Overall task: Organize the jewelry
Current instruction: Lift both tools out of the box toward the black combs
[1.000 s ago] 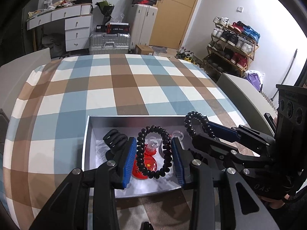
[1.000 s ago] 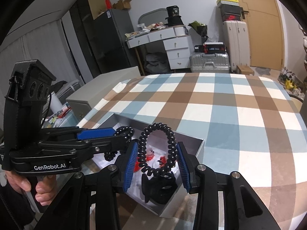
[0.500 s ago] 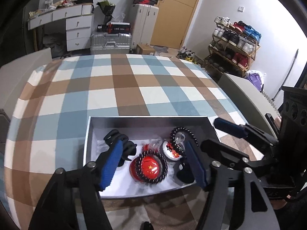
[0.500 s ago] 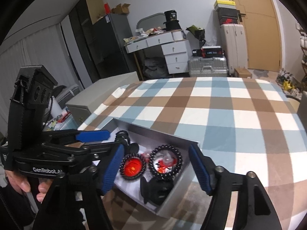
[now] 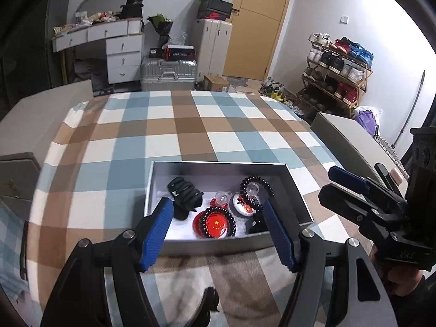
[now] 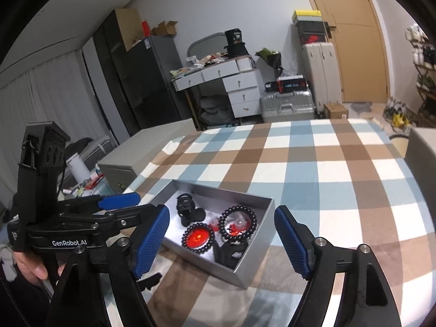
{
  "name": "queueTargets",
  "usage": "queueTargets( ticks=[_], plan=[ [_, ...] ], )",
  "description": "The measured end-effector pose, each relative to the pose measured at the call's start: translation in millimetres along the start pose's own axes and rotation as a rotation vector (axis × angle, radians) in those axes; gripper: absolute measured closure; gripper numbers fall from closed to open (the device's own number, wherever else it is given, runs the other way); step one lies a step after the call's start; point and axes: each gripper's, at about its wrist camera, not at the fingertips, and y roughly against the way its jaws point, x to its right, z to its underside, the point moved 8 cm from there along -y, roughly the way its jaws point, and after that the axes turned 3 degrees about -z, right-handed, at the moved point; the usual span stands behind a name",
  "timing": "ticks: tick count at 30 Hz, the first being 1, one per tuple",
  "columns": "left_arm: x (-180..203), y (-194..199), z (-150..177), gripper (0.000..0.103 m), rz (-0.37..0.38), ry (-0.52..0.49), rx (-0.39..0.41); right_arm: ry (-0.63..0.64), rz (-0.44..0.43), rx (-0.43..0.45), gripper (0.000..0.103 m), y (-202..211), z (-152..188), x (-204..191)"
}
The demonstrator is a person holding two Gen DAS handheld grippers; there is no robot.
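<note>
A shallow silver-grey cardboard box [image 5: 227, 241] sits on the tabletop, which is covered in a blue, brown and white checked cloth [image 5: 174, 125]. Inside the box, one black beaded bracelet [image 5: 217, 222] lies flat around a round red badge with yellow stars [image 5: 215, 224], near the front wall. A second black beaded bracelet [image 5: 254, 190] lies just behind it to the right, ringing a white and red badge [image 5: 244, 207] and a small clear dome-shaped piece [image 5: 252, 189]. A black plastic claw hair clip [image 5: 184, 193] rests in the left part of the box, and another black clip [image 6: 231, 250] lies in the near right corner.

The left gripper [image 5: 218, 234] hangs above the front edge of the box, released, its blue ribbed pads wide apart with nothing between them after just opening. The right gripper [image 6: 222, 241] is likewise released and empty, its jaws having just opened further, above the box's near corner. A person's hand [image 6: 32, 264] grips the left gripper's handle.
</note>
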Motion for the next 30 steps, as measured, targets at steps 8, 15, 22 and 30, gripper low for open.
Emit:
queueTargets(
  ticks=[8, 15, 22, 30],
  plan=[
    [-2, 33, 7, 0.024, -0.041, 0.004, 0.049, 0.032, -0.05, 0.009, 0.018, 21, 4, -33],
    [-15, 56, 18, 0.02, -0.128, 0.011, 0.097, 0.058, -0.065, 0.008, 0.017, 36, 18, -56],
    [-31, 71, 49, 0.004, -0.255, 0.015, 0.158, 0.11, -0.092, -0.073, 0.017, 25, 53, -75],
    [-69, 70, 93, 0.003, -0.323, 0.089, 0.08, 0.175, -0.148, -0.262, 0.017, -8, 115, -99]
  ],
)
